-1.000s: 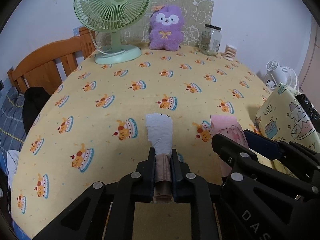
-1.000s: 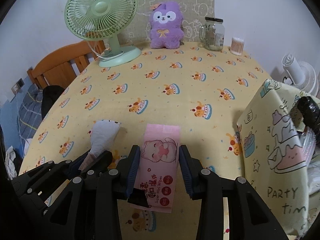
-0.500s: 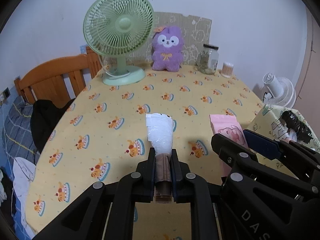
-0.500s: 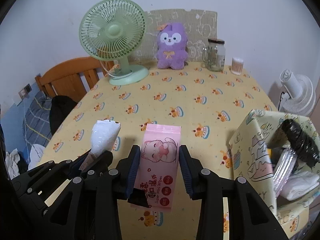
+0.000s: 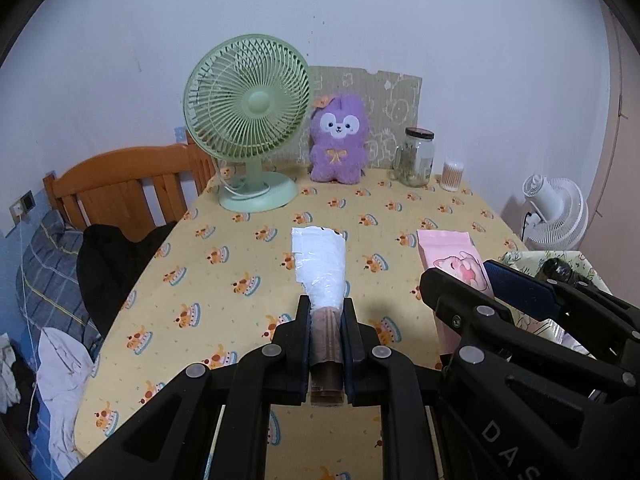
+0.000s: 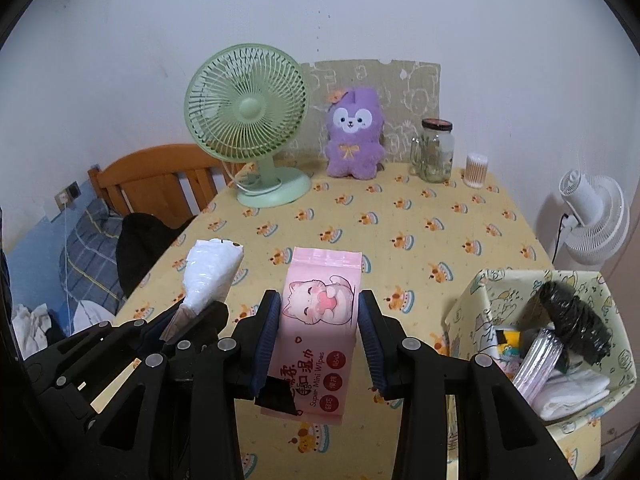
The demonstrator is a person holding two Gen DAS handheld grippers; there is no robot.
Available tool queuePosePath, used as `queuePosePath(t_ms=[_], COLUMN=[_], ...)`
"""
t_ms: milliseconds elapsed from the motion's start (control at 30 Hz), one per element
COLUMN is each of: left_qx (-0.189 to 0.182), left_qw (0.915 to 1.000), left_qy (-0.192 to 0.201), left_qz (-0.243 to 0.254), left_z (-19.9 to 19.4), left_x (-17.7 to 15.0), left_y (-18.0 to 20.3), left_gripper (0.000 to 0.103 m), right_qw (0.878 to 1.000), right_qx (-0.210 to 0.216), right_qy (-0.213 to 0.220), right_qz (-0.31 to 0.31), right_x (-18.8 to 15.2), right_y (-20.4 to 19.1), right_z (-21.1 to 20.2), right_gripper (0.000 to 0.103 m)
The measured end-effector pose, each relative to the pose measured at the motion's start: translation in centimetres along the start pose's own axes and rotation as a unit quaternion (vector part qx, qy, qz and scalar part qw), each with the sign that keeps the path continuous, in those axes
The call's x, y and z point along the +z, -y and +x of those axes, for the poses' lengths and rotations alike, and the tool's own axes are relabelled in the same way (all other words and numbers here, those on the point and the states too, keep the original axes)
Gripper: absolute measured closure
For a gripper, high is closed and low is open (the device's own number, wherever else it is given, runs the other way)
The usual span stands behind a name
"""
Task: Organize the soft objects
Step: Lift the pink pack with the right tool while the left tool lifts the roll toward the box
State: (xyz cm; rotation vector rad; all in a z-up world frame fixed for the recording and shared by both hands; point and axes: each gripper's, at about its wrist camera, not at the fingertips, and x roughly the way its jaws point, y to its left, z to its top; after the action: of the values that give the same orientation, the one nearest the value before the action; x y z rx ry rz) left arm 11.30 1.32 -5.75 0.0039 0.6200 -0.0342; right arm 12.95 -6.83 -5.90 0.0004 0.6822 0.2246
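My left gripper (image 5: 326,304) is shut on a small white plastic-wrapped packet (image 5: 322,268) with a brown end, held up over the yellow tablecloth (image 5: 248,264). Beside it, my right gripper (image 6: 319,300) is shut on a pink pack of wet wipes (image 6: 320,308) with a cat picture, also lifted off the table. Each view shows the other gripper's load: the white packet (image 6: 212,276) on the left, the pink pack (image 5: 452,258) on the right. A purple plush toy (image 6: 354,136) sits at the table's far edge.
A patterned storage box (image 6: 480,292) at the front right holds a black wrapped item, a clear tube and white cloth. A green fan (image 6: 248,120), a glass jar (image 6: 436,152) and a cotton-swab tub (image 6: 476,170) line the far edge. A wooden chair (image 5: 120,184) stands left, a white floor fan (image 6: 592,216) right.
Both grippers have risen with their loads, so the table looks farther below and more of the wall shows. The storage box's inside has come into the right wrist view.
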Motion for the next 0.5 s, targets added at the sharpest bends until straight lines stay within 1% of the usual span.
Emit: queuePosePath(t_ms=[267,500], left_qx=[0.004,-0.001], left_qw=[0.9999,0.9997], left_qy=[0.013,0.022], left_qz=[0.004,0.01], left_z=[-0.9,-1.3], left_x=[0.8,1.2], left_y=[0.9,2.4], left_gripper=[0.093,0.093], right_qw=[1.0,1.0], right_qx=[0.003,-0.001], right_qy=[0.013,0.024], right_qz=[-0.003,0.001], right_x=[0.8,1.1], right_y=[0.6,1.9], right_z=[-1.2,-2.2], right_gripper=[0.06,0.06])
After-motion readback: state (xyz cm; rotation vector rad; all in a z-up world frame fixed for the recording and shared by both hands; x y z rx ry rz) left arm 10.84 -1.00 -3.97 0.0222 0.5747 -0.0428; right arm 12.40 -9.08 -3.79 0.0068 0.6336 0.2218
